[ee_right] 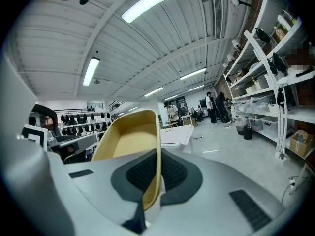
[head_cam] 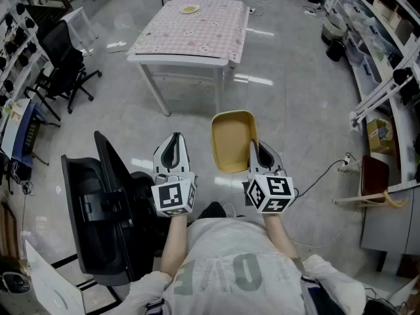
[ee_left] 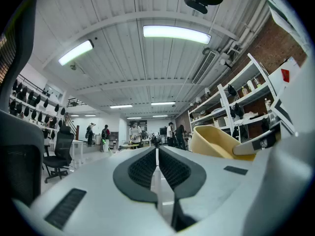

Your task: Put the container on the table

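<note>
**A:** Where is the container (head_cam: 231,140) at this point?

**B:** In the air, in front of the person. The right gripper (head_cam: 255,148) has its fingers (ee_right: 174,173) clamped on one thin side wall, and the hollow faces up. It isn't on the desk (head_cam: 197,35) yet; the desk stands well ahead across open floor.

**A:** And the left gripper (head_cam: 173,143)?

**B:** Its fingers are pressed together with nothing between them. It is held level just beside the right one.

**A:** So this is the carry. How should it go?

**B:** I'd keep the squeeze firm, because a grip on one wall lets the tub swing. The approach should be straight to the near edge, clear of the black chair (head_cam: 98,209) on the left.

**A:** Where should it land?

**B:** On the bare checked cloth near the front, well apart from the small dish (head_cam: 190,8) at the far edge. It should come down until the whole base sits flat — not one corner first. The fingers should open only then and draw straight back, so the wall isn't dragged along.
</note>
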Demonstrator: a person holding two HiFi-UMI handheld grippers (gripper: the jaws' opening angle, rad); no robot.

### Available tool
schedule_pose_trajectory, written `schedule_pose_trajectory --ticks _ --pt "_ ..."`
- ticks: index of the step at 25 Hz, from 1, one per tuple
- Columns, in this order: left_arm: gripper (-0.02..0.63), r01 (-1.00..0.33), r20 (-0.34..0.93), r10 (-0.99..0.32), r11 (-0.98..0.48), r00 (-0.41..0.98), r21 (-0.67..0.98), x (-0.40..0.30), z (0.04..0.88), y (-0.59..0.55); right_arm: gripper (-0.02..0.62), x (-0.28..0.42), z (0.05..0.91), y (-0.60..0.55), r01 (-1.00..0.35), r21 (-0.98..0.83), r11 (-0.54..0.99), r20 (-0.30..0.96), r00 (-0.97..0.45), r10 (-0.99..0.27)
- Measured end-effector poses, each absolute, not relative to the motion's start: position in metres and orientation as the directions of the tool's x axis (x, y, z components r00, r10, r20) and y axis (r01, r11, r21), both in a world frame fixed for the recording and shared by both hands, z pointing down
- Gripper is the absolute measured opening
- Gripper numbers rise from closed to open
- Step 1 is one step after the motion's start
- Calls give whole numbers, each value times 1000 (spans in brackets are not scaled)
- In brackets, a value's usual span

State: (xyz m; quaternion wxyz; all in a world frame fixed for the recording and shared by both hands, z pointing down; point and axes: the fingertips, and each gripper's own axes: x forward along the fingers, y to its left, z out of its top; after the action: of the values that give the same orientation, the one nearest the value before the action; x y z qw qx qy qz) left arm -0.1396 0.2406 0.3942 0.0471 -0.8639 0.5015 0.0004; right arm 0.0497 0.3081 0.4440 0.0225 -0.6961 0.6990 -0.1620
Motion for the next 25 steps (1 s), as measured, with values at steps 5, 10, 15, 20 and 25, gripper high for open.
schedule_pose_trajectory --ticks 5,10,15,20,25 --pt "38 -862 -54 -861 -500 505 -83 -129 391 234 35 54 440 305 -968 -251 -14 185 -34 -982" --pt "38 -858 -46 -858 -507 511 -77 -124 395 230 34 54 440 302 -971 -241 -2 188 -44 -981" --pt "39 -862 -37 -862 -504 506 -59 -125 401 225 35 57 441 297 -969 -246 -14 184 -32 -982" --pt "38 -866 -22 -866 -497 499 -60 -127 406 218 34 56 448 289 -960 -280 -2 180 -51 -982" --pt "39 -871 -13 -872 -488 489 -54 -124 407 203 34 64 451 275 -959 -285 -2 197 -57 -979"
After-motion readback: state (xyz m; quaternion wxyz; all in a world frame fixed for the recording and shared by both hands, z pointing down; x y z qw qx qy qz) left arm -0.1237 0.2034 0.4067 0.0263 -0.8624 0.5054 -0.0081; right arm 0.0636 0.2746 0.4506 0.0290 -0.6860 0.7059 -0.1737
